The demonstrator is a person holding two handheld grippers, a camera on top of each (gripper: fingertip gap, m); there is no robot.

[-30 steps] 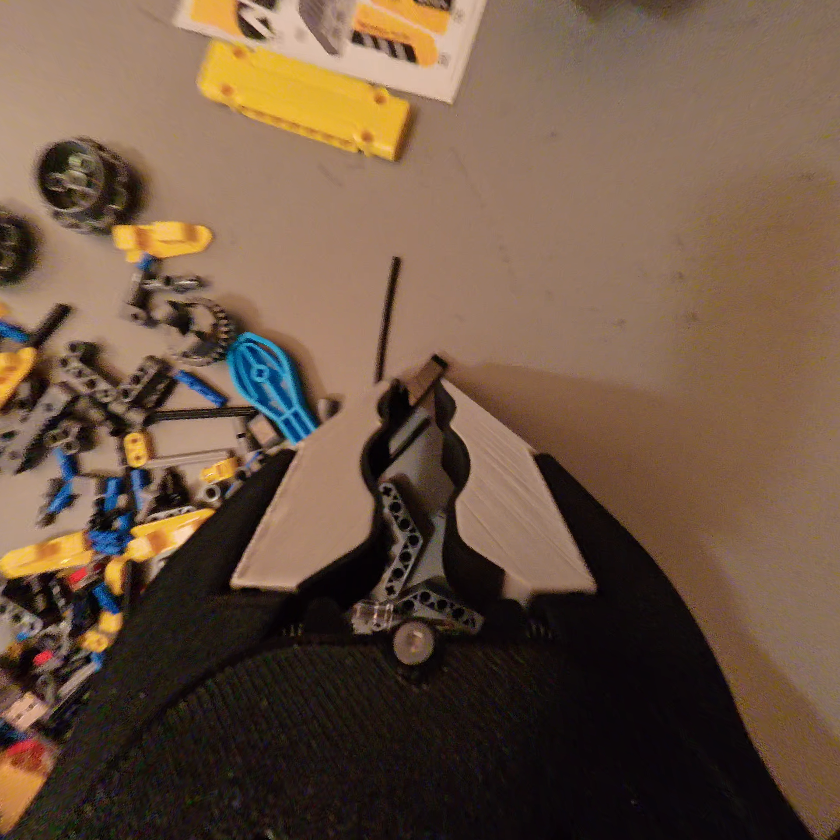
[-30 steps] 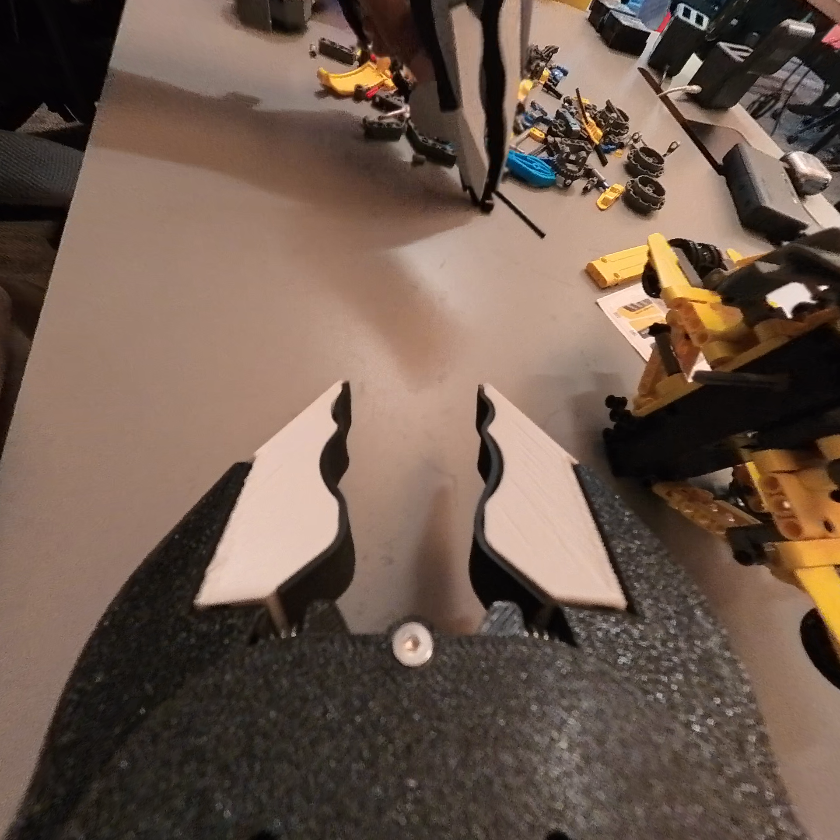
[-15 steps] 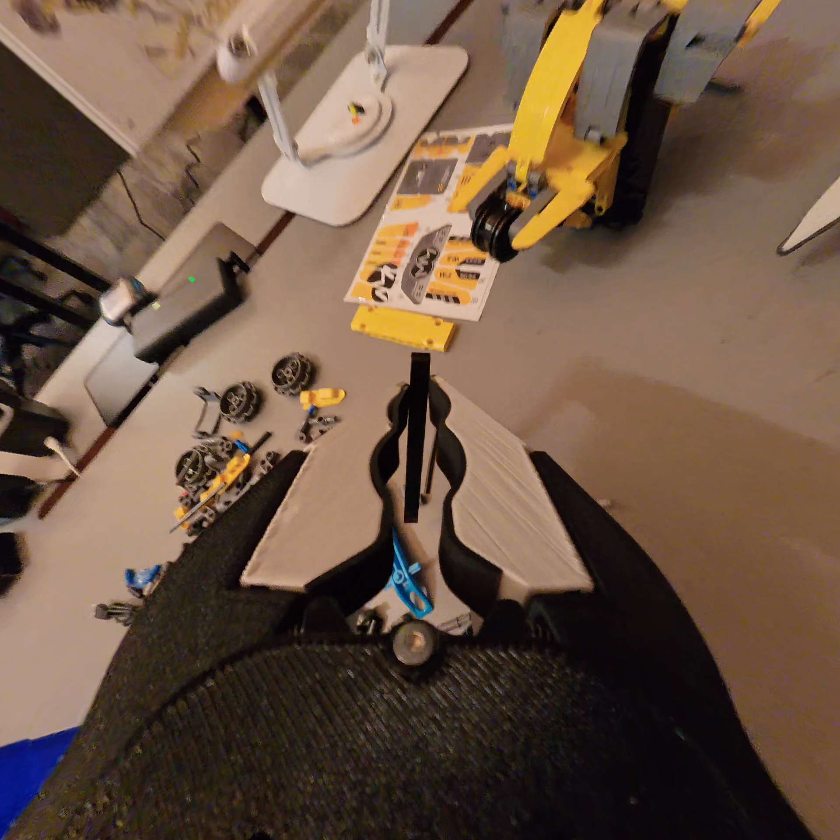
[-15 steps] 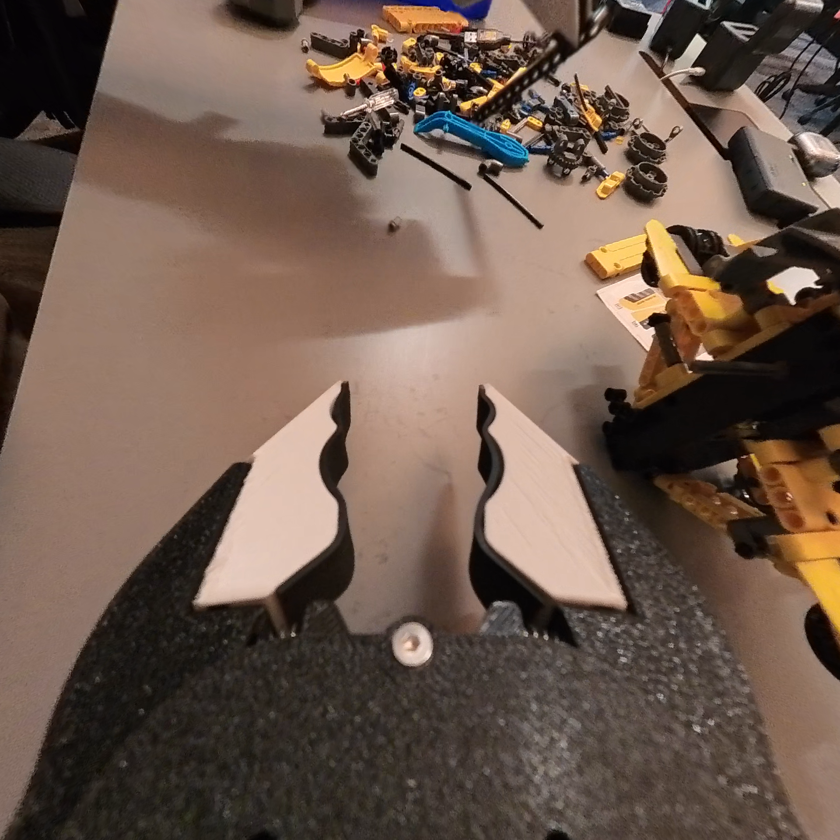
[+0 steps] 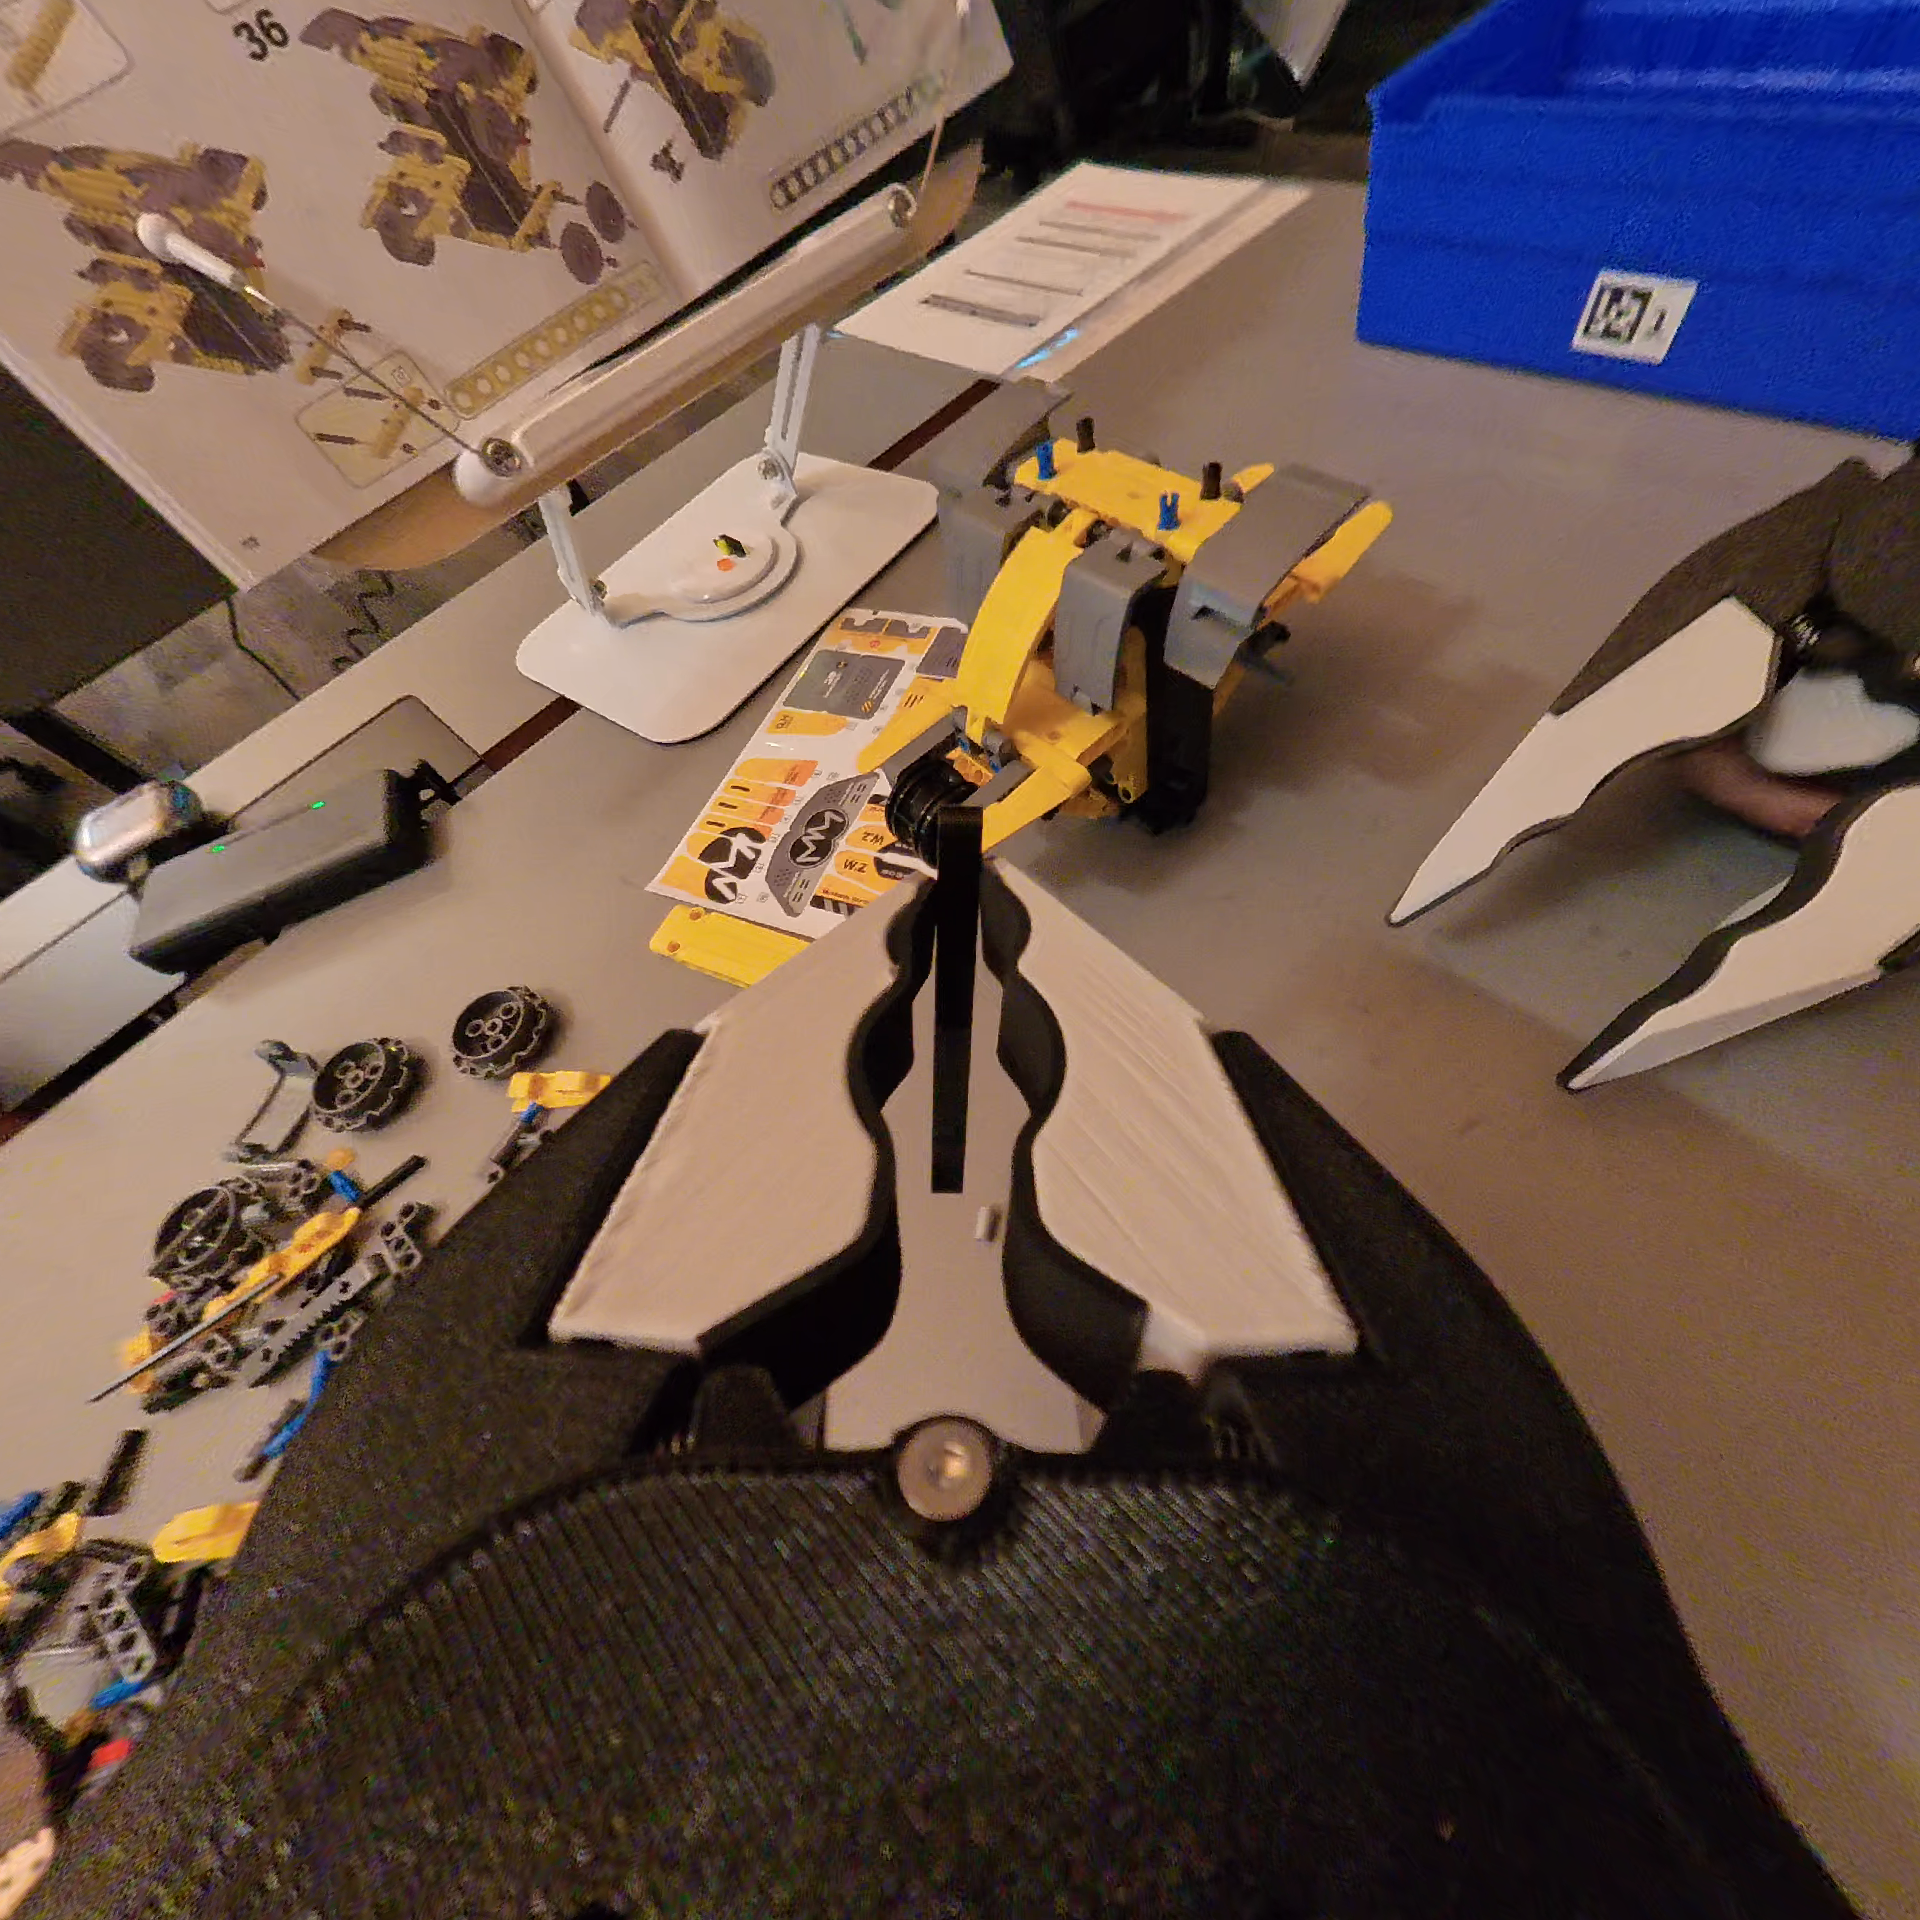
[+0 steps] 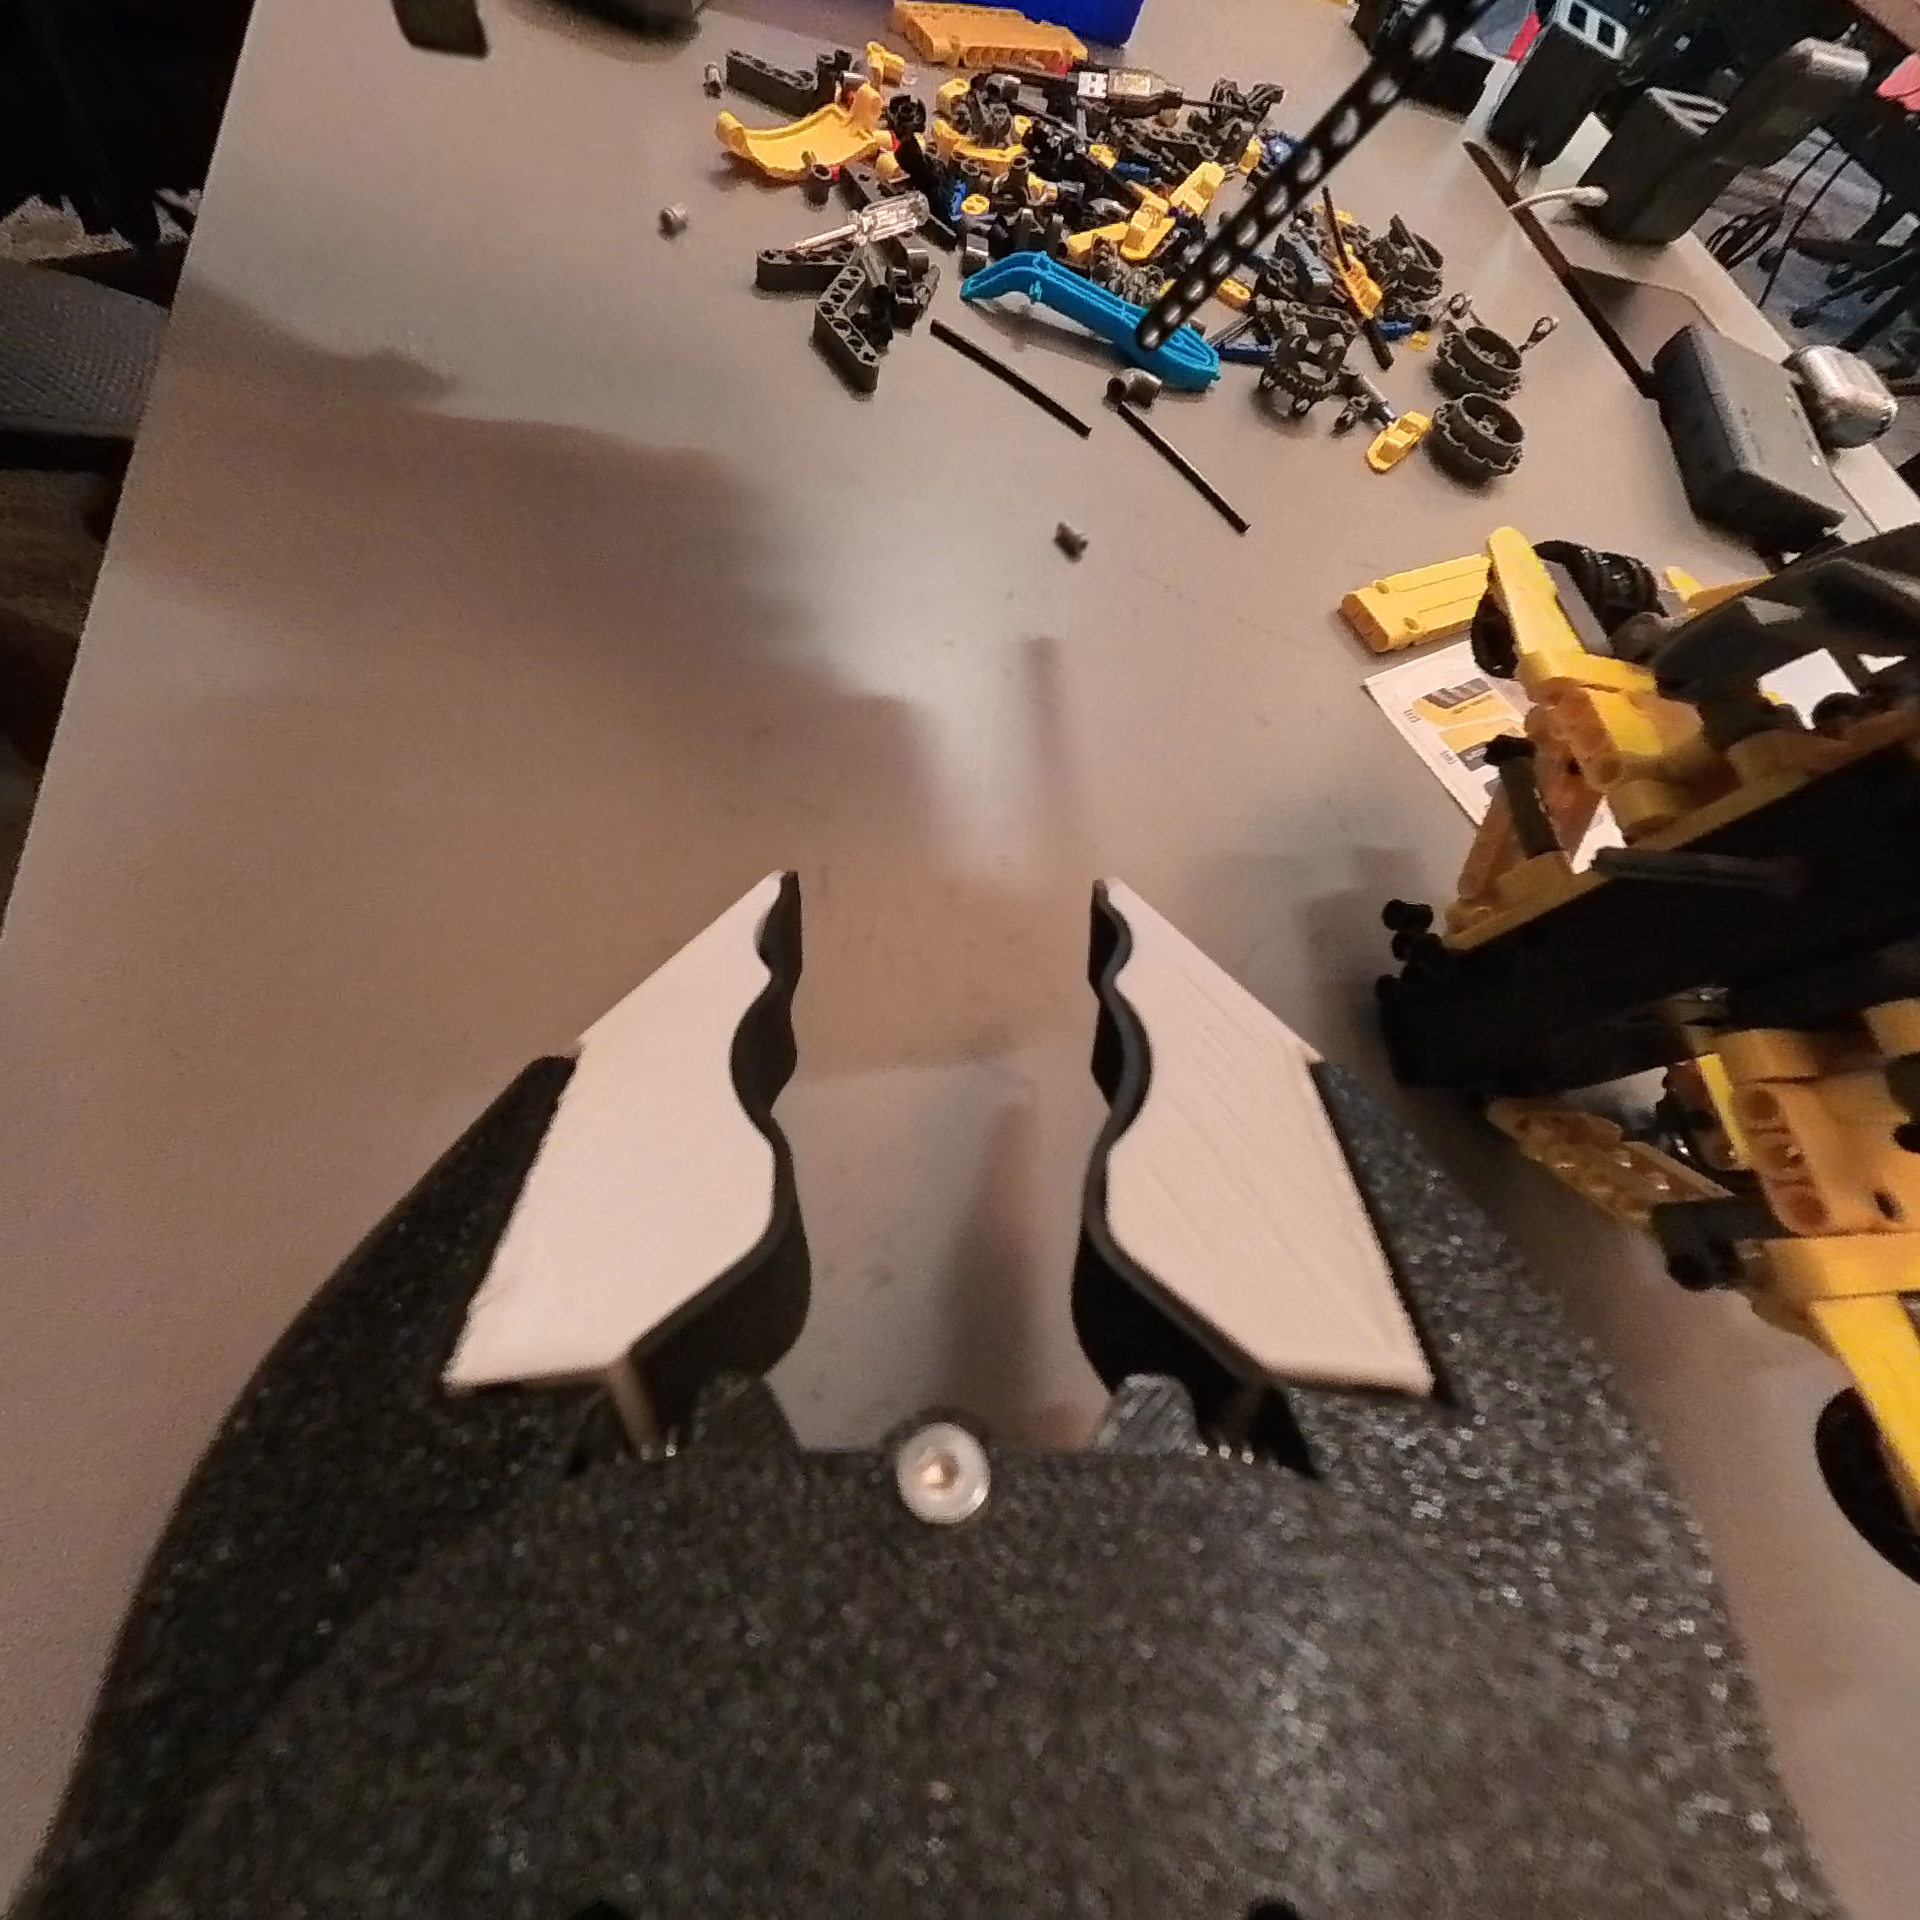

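Grip worry: my left tool (image 5: 951, 914) is clamped on a thin black beam (image 5: 953, 997) only at its tips, so it could pivot or slip out; right tool (image 6: 945, 914) sits apart, empty, yellow model (image 6: 1662, 894) just right of it.

Both tongs share one build: the left tongs (image 5: 951, 904) and right tongs (image 6: 945, 904) have pale grey, wedge-shaped fingers with wavy black inner edges. Each sits in a rough, grainy black body. A silver screw (image 6: 940, 1470) lies centred at the base.
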